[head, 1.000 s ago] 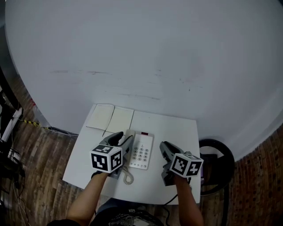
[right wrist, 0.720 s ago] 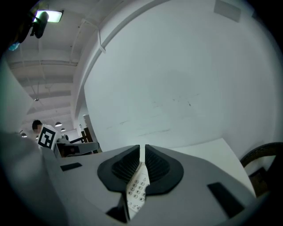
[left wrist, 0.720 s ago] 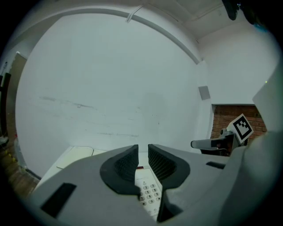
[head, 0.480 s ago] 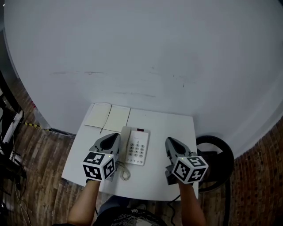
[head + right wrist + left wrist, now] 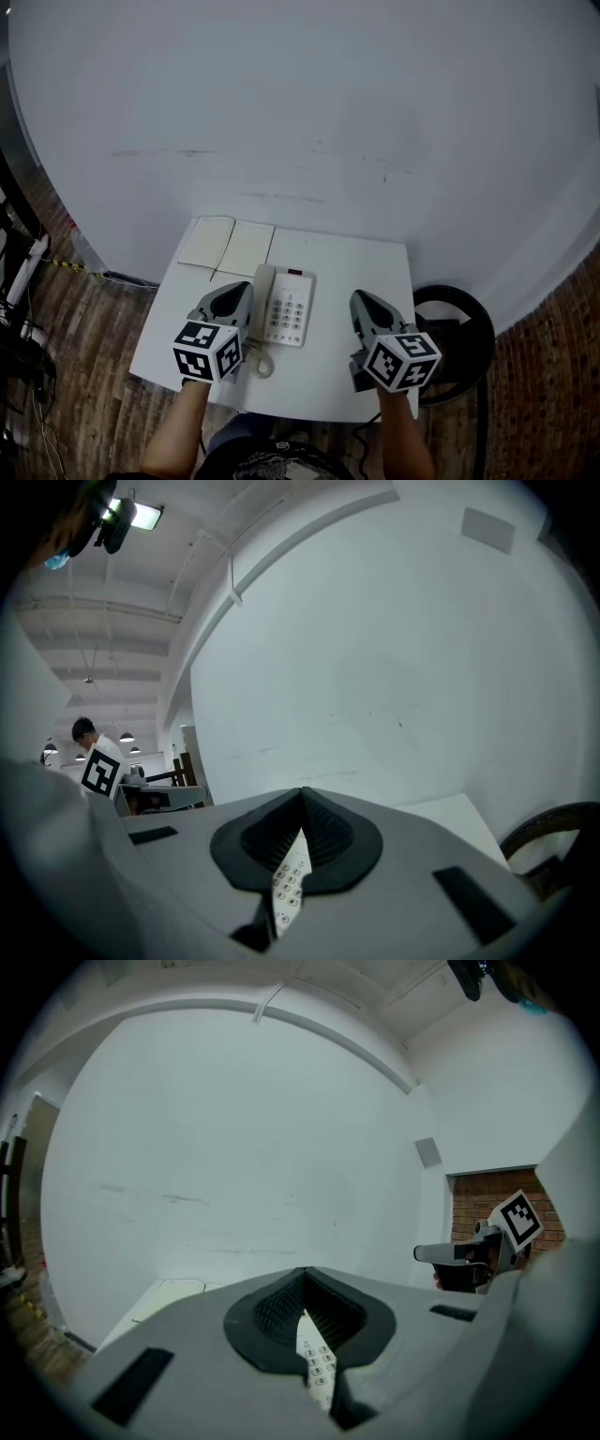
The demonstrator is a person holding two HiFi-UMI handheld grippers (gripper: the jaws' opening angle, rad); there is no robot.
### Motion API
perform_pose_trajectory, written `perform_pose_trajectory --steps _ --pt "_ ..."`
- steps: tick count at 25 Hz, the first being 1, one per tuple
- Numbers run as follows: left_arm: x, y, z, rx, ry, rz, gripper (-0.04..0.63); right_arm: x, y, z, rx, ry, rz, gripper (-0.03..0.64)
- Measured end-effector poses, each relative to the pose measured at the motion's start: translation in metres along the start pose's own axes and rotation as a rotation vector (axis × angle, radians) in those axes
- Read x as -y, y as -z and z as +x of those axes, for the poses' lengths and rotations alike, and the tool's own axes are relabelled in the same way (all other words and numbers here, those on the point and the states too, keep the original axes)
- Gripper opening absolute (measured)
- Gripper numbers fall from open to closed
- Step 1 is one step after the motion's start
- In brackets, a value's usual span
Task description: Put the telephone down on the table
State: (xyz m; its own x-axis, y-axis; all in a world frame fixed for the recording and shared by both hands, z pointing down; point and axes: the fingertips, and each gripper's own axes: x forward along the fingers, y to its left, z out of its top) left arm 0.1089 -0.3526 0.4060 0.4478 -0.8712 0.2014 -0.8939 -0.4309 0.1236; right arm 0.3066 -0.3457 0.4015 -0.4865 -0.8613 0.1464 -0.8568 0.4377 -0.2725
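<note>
Telephone (image 5: 284,317) lies flat on the white table (image 5: 375,272), between the left gripper (image 5: 240,292) and right gripper (image 5: 362,302), both closed and empty. Rigid, light plastic; its handset (image 5: 263,302), seemingly only cradled, could slip, so grasp the base's sides

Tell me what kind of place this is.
Probably an indoor office or lab set up for recording: a small white table with a telephone and an open notebook stands against a bare white wall, on wood-pattern flooring with loose cables.
</note>
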Motion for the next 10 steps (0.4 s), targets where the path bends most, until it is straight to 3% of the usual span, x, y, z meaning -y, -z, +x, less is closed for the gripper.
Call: perform_pose_trajectory --steps 10 --pt "0.0050 0.0017 0.0013 -0.008 0.027 -0.024 0.008 -0.0008 0.0010 -0.0015 -0.003 0.000 0.002 0.002"
